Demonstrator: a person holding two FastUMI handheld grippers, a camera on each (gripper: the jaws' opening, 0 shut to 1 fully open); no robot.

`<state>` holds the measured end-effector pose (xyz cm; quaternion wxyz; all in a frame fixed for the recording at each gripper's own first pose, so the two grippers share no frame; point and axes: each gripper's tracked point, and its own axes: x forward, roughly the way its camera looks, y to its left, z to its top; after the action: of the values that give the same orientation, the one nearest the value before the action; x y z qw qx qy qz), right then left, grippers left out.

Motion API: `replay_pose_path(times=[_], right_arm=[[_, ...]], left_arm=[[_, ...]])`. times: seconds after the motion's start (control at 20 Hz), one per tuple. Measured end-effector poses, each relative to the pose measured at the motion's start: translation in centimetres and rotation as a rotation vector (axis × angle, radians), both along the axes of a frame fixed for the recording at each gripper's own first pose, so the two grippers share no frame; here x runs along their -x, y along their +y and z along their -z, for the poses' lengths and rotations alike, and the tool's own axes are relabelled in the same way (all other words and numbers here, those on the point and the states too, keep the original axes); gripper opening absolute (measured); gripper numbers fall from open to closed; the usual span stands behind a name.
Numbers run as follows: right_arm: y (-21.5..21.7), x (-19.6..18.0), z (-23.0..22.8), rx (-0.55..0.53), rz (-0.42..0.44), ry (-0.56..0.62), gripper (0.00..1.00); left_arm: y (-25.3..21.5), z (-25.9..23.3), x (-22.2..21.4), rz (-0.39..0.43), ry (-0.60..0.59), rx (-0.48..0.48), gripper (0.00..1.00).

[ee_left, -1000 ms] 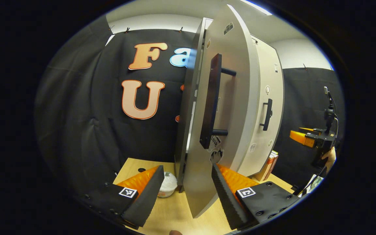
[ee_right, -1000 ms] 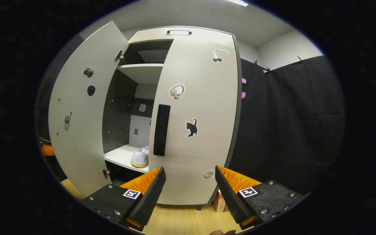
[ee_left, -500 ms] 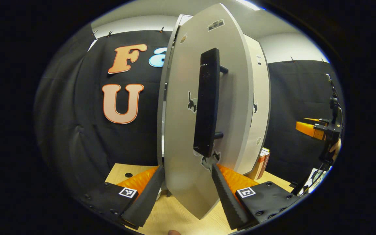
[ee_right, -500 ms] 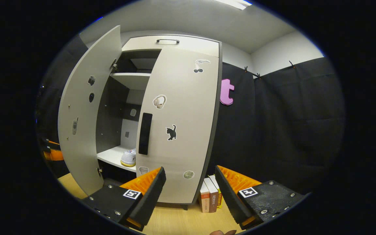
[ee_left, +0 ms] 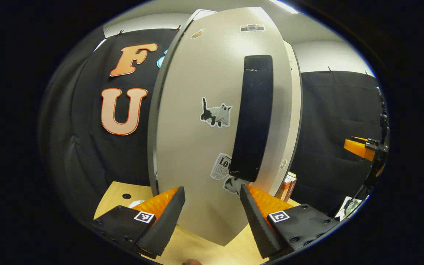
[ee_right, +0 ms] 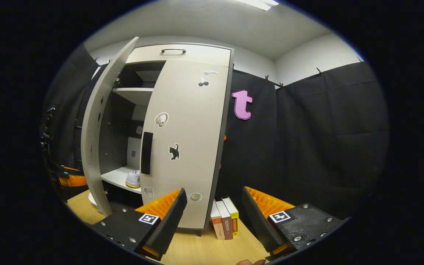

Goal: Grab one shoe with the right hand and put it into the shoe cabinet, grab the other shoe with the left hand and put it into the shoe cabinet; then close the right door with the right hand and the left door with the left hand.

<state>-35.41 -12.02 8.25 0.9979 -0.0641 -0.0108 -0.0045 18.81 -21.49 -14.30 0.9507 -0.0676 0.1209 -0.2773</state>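
Left door close before the left gripper, jaws apart, empty.

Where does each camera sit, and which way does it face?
Left gripper view: rides on the left claw, close in front of the left door and its black handle; its two fingers show at the bottom.
Right gripper view: rides on the right claw, farther back, facing the shoe cabinet, with a shoe inside.
Shared: the left door, the right door, the books.
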Motion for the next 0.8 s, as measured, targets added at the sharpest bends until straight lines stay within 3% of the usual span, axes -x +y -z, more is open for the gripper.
replay_pose_path(times=[0.35,0.8], right_arm=[[-3.3,0.9,-0.3,-0.009,0.055,-0.004,0.93],[-5.3,1.0,0.4,-0.012,0.092,0.011,0.93]], left_arm=[[-4.5,0.2,-3.8,-0.018,-0.010,-0.039,0.96],[-4.8,0.2,-5.2,-0.061,-0.034,-0.058,0.97]])
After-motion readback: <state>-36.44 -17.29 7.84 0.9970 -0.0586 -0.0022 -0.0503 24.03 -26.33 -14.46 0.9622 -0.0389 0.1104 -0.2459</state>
